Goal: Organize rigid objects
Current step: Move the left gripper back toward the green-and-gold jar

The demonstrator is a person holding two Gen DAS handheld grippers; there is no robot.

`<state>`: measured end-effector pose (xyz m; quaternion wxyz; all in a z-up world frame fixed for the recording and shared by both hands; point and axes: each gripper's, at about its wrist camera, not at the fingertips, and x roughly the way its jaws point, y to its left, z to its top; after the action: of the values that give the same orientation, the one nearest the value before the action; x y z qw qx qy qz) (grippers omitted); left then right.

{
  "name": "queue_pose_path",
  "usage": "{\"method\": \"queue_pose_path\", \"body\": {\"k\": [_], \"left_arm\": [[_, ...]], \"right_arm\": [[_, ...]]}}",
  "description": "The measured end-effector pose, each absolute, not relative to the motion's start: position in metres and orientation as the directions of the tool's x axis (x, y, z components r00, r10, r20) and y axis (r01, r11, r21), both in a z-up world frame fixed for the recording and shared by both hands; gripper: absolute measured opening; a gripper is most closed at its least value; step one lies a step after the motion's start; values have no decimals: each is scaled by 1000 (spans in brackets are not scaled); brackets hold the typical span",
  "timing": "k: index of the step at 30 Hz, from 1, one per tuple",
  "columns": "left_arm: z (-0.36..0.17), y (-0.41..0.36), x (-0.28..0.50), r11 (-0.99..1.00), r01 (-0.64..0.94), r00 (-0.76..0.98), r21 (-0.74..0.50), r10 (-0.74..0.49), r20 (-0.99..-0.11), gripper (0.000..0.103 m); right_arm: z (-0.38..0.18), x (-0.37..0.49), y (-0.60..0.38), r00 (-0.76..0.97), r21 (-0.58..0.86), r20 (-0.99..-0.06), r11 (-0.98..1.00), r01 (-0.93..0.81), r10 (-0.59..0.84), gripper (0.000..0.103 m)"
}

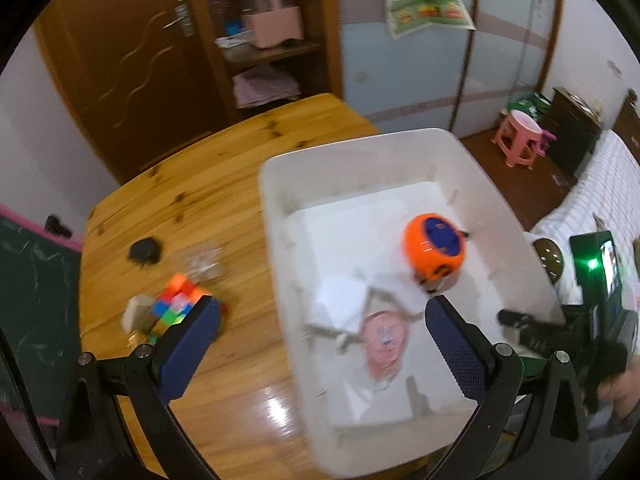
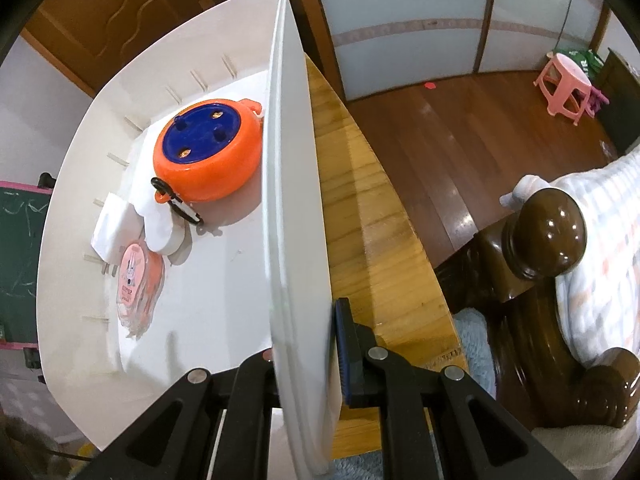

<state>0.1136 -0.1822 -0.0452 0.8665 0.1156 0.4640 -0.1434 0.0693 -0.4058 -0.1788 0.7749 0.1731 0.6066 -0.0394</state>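
A white plastic bin [image 1: 276,216] sits on the wooden table [image 1: 180,184]. Inside it lie an orange round toy with a blue face [image 1: 434,249], white packets [image 1: 340,304] and a pink round packet [image 1: 384,340]. My left gripper [image 1: 320,328] is open and empty, held above the bin's left rim. A colourful cube puzzle [image 1: 180,304] lies on the table left of the bin. My right gripper [image 2: 304,344] is shut on the bin's right wall [image 2: 288,200]; the orange toy [image 2: 208,156] and pink packet [image 2: 134,276] show inside.
A black object [image 1: 145,253], a clear plastic piece [image 1: 202,260] and a beige block [image 1: 136,312] lie on the table near the cube. A wooden bedpost [image 2: 544,232] and bed stand right of the table. A pink stool [image 2: 564,80] is on the floor.
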Motion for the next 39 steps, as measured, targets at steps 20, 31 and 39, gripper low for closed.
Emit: {"method": "queue_pose_path", "body": {"k": [20, 31, 39], "left_arm": [[-91, 0, 113, 999, -48, 486, 19, 40, -873, 102], [-134, 35, 132, 995, -98, 443, -3, 41, -896, 102], [-165, 29, 164, 997, -62, 445, 46, 69, -893, 90]], "right_arm": [[-177, 79, -394, 202, 96, -979, 941, 324, 31, 10], [-177, 81, -392, 172, 50, -985, 939, 339, -10, 10], [-176, 82, -390, 161, 35, -987, 937, 349, -23, 10]]}}
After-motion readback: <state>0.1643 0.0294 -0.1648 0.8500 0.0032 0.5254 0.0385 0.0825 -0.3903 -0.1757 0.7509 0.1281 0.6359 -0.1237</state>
